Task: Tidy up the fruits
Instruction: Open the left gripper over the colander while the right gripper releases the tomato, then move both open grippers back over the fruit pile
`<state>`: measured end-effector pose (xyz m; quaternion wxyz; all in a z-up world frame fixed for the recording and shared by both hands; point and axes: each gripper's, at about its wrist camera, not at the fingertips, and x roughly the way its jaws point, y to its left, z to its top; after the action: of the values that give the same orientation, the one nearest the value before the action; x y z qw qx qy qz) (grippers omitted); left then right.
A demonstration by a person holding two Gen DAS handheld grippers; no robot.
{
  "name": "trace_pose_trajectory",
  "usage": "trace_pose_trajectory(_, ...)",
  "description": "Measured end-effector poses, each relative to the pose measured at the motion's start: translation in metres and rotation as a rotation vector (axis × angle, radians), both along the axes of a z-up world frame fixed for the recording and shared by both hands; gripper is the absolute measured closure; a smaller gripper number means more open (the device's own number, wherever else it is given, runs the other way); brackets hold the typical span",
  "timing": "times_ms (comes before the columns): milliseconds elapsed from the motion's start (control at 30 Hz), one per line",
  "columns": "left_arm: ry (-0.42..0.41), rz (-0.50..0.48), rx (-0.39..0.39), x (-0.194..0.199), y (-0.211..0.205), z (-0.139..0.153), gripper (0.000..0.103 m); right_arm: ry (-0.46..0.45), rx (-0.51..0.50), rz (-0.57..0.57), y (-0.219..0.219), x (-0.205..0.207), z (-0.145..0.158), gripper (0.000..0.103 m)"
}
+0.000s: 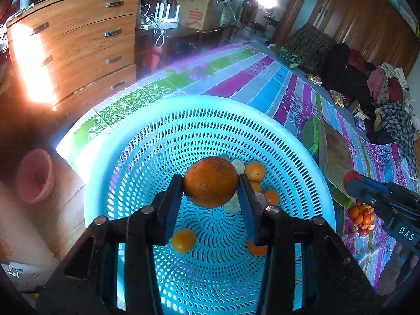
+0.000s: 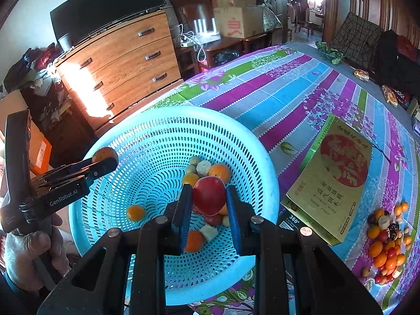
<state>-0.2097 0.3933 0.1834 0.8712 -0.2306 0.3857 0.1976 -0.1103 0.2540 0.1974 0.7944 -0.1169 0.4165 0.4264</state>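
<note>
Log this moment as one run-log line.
left gripper: shut on orange | right gripper: shut on red fruit | both over blue basket | remaining fruit pile on tablecloth

I read "GenRobot.AI" in white on side of left gripper point(image 2: 105, 157), right wrist view. "DAS" in white on body of right gripper point(image 1: 353, 181), left wrist view, rest cut off. "360°" on dark box edge point(image 2: 292, 220) under green-gold box point(image 2: 330, 181). Gold box bore Chinese characters, too small for me to read surely. Cardboard carton point(image 2: 236, 23) showed red character, possibly "良".
</note>
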Motion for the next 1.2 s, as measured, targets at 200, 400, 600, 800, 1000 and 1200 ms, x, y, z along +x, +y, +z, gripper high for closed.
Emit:
trace_pose_trajectory(200,0.007,-0.001,-0.004,0.001,-0.001,-0.002,0.046,0.006,-0.002,0.008,0.004,-0.001,-0.002,0.073)
trace_pose_trajectory(400,0.001,0.009,0.006,-0.001,0.001,-0.002,0.027,0.009,0.002,0.012,0.004,-0.002,-0.002,0.056)
trace_pose_trajectory(600,0.012,0.036,-0.013,-0.003,0.005,-0.005,0.021,-0.006,0.012,0.004,0.0,-0.006,0.001,0.051)
trace_pose_trajectory(800,-0.008,0.038,-0.011,-0.005,0.0,0.001,0.02,-0.09,0.026,-0.039,-0.015,-0.015,0.013,0.051)
trace_pose_trajectory(1000,-0.035,0.007,-0.002,-0.003,-0.013,0.008,0.02,-0.234,0.034,-0.123,-0.046,-0.025,0.034,0.051)
trace_pose_trajectory(1200,-0.048,-0.023,0.015,0.003,-0.03,0.015,0.02,-0.277,0.028,-0.202,-0.077,-0.021,0.042,0.051)
